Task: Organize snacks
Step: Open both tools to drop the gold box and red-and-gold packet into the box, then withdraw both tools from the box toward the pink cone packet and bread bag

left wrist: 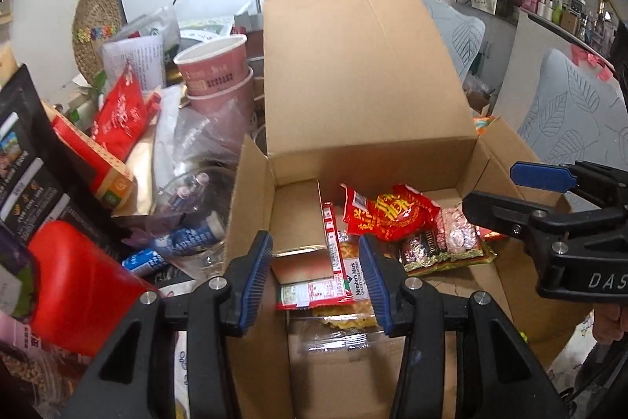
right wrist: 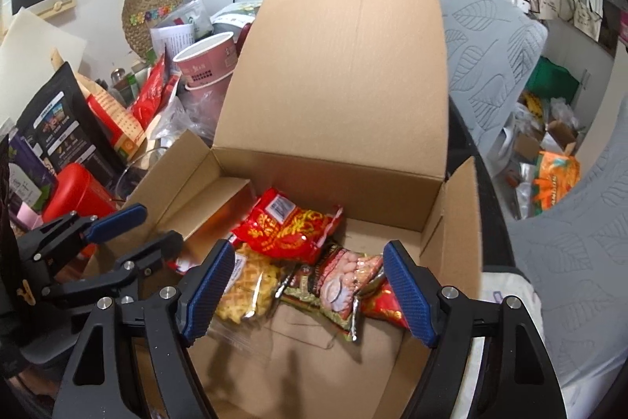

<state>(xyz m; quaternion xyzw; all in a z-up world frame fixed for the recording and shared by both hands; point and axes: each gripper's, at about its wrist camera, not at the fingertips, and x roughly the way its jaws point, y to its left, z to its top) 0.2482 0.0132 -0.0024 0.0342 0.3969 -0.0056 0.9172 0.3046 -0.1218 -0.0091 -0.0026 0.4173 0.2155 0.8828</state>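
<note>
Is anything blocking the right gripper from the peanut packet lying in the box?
Nothing visible. The right gripper hangs open above the cardboard box, whose flaps stand open. The peanut packet lies uncovered below its jaws, beside the red snack bag.

Both grippers are black plastic frames with triangular cut-outs, jointed by silver round-headed screws. The left gripper (left wrist: 316, 279) and the right gripper (right wrist: 310, 287) each end in two fingers faced with ribbed blue pads (right wrist: 410, 295). White letters "DAS" mark the right one's side.
</note>
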